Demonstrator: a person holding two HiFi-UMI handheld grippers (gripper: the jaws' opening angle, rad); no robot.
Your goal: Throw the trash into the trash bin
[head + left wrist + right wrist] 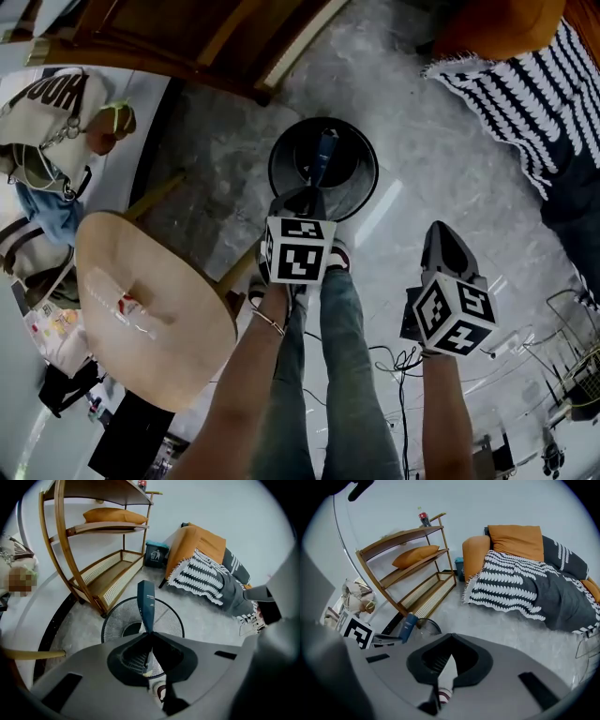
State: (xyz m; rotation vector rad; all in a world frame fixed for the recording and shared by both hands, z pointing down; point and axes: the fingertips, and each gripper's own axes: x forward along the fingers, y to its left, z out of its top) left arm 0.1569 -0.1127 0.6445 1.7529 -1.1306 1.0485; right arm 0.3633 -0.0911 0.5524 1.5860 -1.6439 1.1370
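Observation:
A round black mesh trash bin (323, 169) stands on the pale floor just ahead of the person's feet. My left gripper (309, 199) hangs over its near rim, shut on a flat dark-blue wrapper (325, 153) that sticks up over the bin's opening. In the left gripper view the wrapper (146, 603) rises from the closed jaw tips of the left gripper (149, 634), with the bin (117, 620) right behind it. My right gripper (437, 232) hovers to the right of the bin over bare floor, and in its own view the right gripper (451, 636) is shut with nothing held.
A round wooden table (150, 309) with a small wrapper (128, 303) stands at the left. A wooden shelf (105, 569) lies beyond the bin, and an orange sofa with a striped blanket (520, 581) to the right. Cables (394, 361) trail on the floor.

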